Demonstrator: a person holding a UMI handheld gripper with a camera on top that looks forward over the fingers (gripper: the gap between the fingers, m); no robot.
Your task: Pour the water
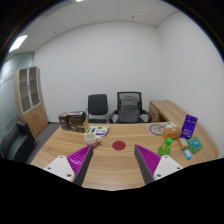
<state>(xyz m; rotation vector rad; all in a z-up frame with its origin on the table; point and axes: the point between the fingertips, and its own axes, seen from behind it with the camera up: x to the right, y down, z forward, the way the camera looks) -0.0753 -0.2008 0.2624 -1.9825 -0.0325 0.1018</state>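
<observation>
Two gripper fingers (pixel 69 163) with purple pads reach out over a big wooden table (pixel 110 160). The gripper (pixel 113 163) is open, its jaws far apart, and nothing is held between them. Only bare table top lies in the gap.

Just past the fingers, near the middle of the table, lies a small round red thing (pixel 119 145). Off to the right side sit a few green things (pixel 165 149) that could be cups or bottles, but they are too small to tell. Beside them stands a purple box (pixel 189 127), and a blue-green box (pixel 193 145) lies close by. A round plate-like thing (pixel 159 129) rests a bit behind them. I cannot tell which of these holds water.

On the left part of the table lie some papers or books (pixel 96 131).

Two black office chairs (pixel 98 107) stand at the far side of the table, by a white wall. A tall wooden cabinet (pixel 32 100) with glass doors stands at the left. Long lights (pixel 18 43) shine on the ceiling.
</observation>
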